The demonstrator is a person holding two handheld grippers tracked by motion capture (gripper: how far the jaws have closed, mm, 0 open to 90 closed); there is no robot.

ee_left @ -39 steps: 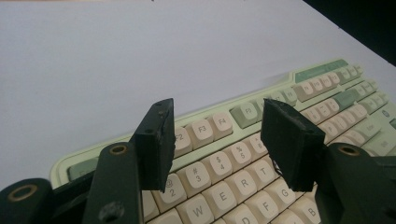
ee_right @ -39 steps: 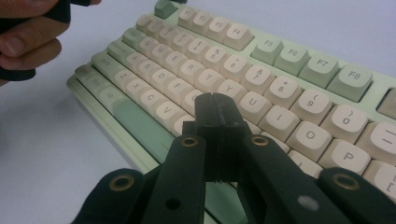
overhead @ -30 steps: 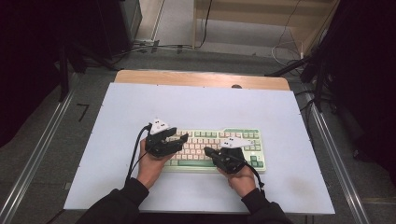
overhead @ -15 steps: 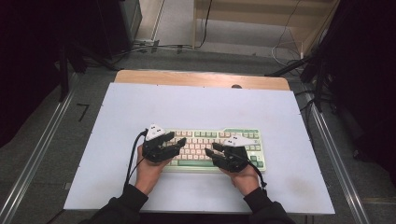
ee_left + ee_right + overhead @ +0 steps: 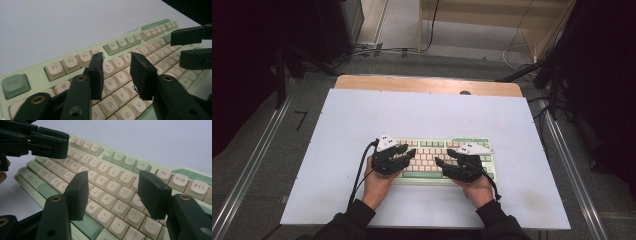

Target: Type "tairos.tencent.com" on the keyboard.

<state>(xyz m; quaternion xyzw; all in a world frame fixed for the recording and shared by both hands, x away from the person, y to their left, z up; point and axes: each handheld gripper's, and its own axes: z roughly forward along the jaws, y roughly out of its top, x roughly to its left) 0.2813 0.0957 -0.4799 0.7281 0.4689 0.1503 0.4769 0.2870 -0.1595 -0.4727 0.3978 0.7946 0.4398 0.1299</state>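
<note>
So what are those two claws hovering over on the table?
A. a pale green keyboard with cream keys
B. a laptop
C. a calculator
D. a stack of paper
A: both the left claw and the right claw sit over a pale green keyboard with cream keys, lying on the white table.

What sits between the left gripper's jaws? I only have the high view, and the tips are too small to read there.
Observer: Nothing. In the left gripper view the left gripper is over the keyboard, its jaws apart with only keys between them. They have just been closing.
Operator: And the right one?
Observer: The right gripper is open too. Its jaws have just been opening, over the K key, and it holds nothing.
Operator: Which key marks the keyboard's corner?
Observer: A green Esc key, at the left end of the F-key row.
</note>
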